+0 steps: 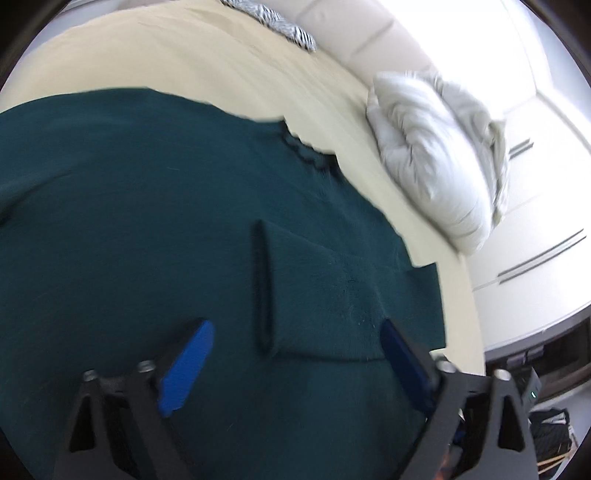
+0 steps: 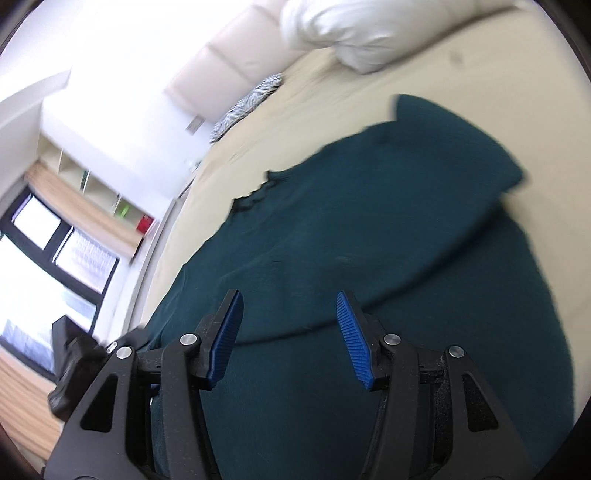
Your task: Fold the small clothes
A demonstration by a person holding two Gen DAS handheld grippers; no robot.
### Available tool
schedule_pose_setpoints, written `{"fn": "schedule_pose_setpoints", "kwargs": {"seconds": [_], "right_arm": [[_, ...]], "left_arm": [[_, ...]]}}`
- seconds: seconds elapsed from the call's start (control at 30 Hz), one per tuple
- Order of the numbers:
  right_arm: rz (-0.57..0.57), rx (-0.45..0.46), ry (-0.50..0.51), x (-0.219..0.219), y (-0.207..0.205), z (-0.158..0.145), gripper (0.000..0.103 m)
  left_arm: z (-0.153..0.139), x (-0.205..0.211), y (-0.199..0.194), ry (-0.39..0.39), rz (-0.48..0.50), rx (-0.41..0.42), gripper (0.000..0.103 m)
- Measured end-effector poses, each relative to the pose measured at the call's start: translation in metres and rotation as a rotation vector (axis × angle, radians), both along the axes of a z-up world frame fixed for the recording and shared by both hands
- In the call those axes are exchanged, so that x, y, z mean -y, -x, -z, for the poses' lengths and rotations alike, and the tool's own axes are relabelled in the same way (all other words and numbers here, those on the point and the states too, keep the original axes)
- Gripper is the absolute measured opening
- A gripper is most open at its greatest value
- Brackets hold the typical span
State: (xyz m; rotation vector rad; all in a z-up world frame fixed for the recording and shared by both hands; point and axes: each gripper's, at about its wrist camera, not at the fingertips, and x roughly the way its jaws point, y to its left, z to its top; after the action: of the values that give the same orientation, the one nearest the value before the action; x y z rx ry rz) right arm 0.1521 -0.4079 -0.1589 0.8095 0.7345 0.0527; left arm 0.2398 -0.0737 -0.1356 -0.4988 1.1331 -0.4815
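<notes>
A dark teal sweater (image 1: pixel 147 221) lies spread on a cream bed (image 1: pixel 221 66). In the left wrist view a sleeve (image 1: pixel 332 288) is folded across its body, cuff edge near the middle. My left gripper (image 1: pixel 295 332) hovers over the sweater, jaws wide open and empty. In the right wrist view the sweater (image 2: pixel 369 221) fills the middle, with a sleeve (image 2: pixel 461 147) folded over at the upper right. My right gripper (image 2: pixel 290 310) hangs above it, open and empty.
A white pillow (image 1: pixel 436 147) lies on the bed's far side, also in the right wrist view (image 2: pixel 351 33). A zebra-patterned cushion (image 1: pixel 273 22) sits by the padded headboard (image 1: pixel 351 33). White cabinets (image 1: pixel 535 221), a window (image 2: pixel 55 251) and shelves (image 2: pixel 110 192) stand beyond.
</notes>
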Motion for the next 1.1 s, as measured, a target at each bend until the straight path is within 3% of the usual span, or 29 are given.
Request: {"fn": "schedule_pose_setpoints", "kwargs": {"seconds": [0.13, 0.2, 0.23, 0.27, 0.47, 0.6, 0.73, 0.87, 1.03, 1.1], "right_arm": [[0.059, 0.019, -0.087, 0.037, 0.015, 0.008, 0.053], [0.096, 0.028, -0.120, 0.050, 0.027, 0.017, 0.053], [0.110, 0.029, -0.131, 0.053, 0.036, 0.021, 0.053], [0.127, 0.029, -0.148, 0.062, 0.039, 0.024, 0.053], [0.179, 0.026, -0.264, 0.090, 0.053, 0.039, 0.053], [0.158, 0.020, -0.335, 0.078, 0.029, 0.041, 0.053], [0.123, -0.011, -0.368, 0.071, -0.014, 0.047, 0.053], [0.178, -0.057, -0.424, 0.085, -0.036, 0.060, 0.051], [0.271, -0.032, -0.503, 0.110, -0.027, 0.062, 0.049], [0.271, -0.010, -0.453, 0.107, -0.018, 0.049, 0.052]], "left_arm": [[0.012, 0.031, -0.023, -0.094, 0.027, -0.020, 0.062], [0.013, 0.033, -0.028, -0.127, 0.014, -0.018, 0.043], [0.013, 0.032, -0.029, -0.129, 0.011, -0.024, 0.019], [0.013, 0.029, -0.031, -0.111, 0.012, -0.034, 0.008], [-0.010, -0.006, -0.033, -0.050, -0.049, 0.055, 0.008], [-0.023, -0.020, -0.043, -0.052, -0.086, 0.112, 0.008], [-0.013, -0.023, -0.050, -0.070, -0.098, 0.108, 0.008], [-0.004, -0.032, -0.054, -0.053, -0.120, 0.104, 0.008], [-0.002, -0.041, -0.059, -0.015, -0.149, 0.120, 0.008], [-0.002, -0.041, -0.059, -0.006, -0.151, 0.119, 0.008]]}}
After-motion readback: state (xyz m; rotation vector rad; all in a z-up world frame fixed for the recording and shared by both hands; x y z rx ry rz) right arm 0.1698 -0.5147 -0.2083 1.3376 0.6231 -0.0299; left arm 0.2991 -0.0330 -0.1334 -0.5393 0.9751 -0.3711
